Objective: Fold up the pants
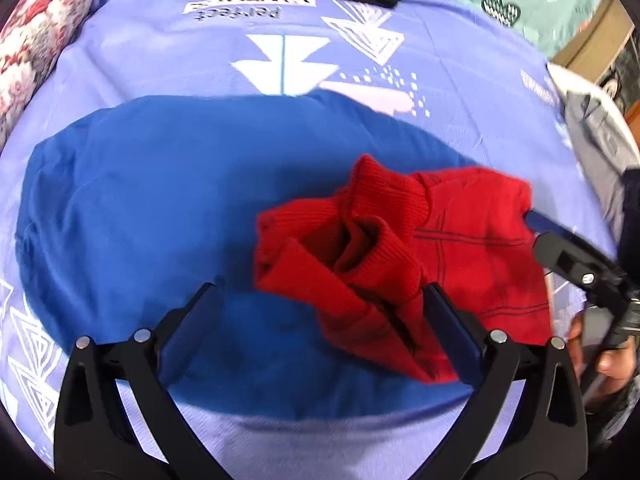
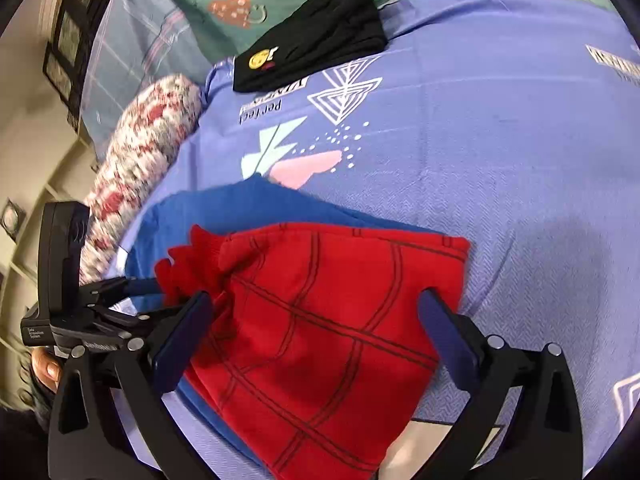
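On the lilac bedsheet (image 2: 500,140) I see the red pants (image 2: 320,320) bunched over blue cloth (image 1: 140,200). Both my grippers — left gripper (image 1: 320,308), right gripper (image 2: 316,312) — stand spread wide, pinching nothing.

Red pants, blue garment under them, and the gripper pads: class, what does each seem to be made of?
Red pants: likely soft knit, matte, with ribbed cuffs and dark printed web lines.
Blue garment: thin smooth cloth, perhaps cotton jersey, lying in soft creases.
Gripper pads: dark blue, smooth, maybe rubber, on black, probably plastic, fingers.
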`<move>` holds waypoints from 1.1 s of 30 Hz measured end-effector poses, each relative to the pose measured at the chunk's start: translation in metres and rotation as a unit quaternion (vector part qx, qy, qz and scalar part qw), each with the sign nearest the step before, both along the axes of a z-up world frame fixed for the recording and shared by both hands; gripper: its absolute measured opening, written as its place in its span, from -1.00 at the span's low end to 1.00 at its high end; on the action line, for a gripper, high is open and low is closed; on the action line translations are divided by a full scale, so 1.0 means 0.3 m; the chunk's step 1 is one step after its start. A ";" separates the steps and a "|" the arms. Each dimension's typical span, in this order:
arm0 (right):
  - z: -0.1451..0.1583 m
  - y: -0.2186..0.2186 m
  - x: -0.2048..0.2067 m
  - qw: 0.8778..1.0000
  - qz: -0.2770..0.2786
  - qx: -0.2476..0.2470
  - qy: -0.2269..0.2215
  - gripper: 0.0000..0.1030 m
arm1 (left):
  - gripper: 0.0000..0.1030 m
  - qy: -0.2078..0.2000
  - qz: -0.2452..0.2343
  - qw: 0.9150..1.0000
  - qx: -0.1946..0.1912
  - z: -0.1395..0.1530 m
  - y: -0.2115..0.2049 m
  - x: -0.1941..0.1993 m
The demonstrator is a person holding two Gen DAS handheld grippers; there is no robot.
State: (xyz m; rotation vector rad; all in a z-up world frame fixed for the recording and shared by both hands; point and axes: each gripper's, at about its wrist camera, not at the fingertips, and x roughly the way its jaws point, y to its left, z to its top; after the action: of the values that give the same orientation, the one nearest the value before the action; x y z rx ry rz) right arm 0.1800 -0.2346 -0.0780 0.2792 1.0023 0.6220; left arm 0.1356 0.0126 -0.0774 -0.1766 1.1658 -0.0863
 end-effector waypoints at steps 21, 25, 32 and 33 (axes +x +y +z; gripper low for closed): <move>-0.012 -0.023 -0.023 1.000 -0.014 0.014 -0.001 0.97 | 0.96 -0.010 0.204 0.974 -0.097 0.028 0.410 -0.174; -0.013 -0.021 -0.024 1.000 -0.014 0.012 -0.001 0.97 | 0.96 -0.016 0.201 0.974 -0.105 0.045 0.427 -0.194; -0.015 -0.013 -0.026 1.000 -0.012 0.001 -0.004 0.97 | 0.96 -0.022 0.216 0.974 -0.067 0.069 0.496 -0.259; -0.015 -0.010 -0.027 1.000 -0.011 -0.003 -0.006 0.97 | 0.96 -0.023 0.224 0.973 -0.053 0.069 0.511 -0.269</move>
State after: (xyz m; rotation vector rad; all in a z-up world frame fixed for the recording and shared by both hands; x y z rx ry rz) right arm 0.1720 -0.2376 -0.0825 0.2814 0.9885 0.5999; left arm 0.0549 0.1658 -0.0567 -0.5257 1.0522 0.2452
